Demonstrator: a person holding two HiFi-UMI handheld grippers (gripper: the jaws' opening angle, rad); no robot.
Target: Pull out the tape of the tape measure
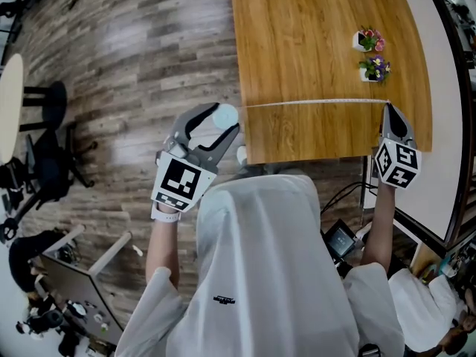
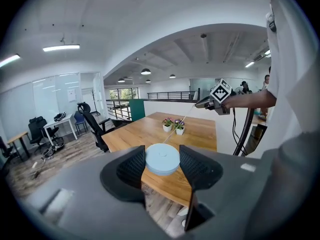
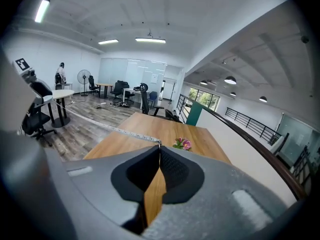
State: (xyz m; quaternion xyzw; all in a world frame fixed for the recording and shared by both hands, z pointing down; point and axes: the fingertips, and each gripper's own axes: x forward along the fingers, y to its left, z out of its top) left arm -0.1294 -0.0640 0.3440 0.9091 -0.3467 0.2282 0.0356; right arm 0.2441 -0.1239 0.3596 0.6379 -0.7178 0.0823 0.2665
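My left gripper (image 1: 221,122) is shut on the round pale-blue tape measure case (image 2: 162,159), held just off the wooden table's left edge; the case (image 1: 225,114) shows between the jaws in the head view too. A thin white tape (image 1: 312,102) runs from it across the table to my right gripper (image 1: 388,108). The right gripper (image 3: 159,145) is shut on the tape's end, and the tape (image 3: 112,129) stretches away to the left. From the left gripper view, the right gripper (image 2: 200,104) is seen far off with the tape (image 2: 175,129) leading to it.
The wooden table (image 1: 312,43) carries two small flower pots (image 1: 368,40) (image 1: 374,69) beyond the tape. Wood-look floor lies to the left, with a black office chair (image 1: 48,162) and a round table (image 1: 9,106). A white wall edge (image 1: 446,125) runs along the table's right side.
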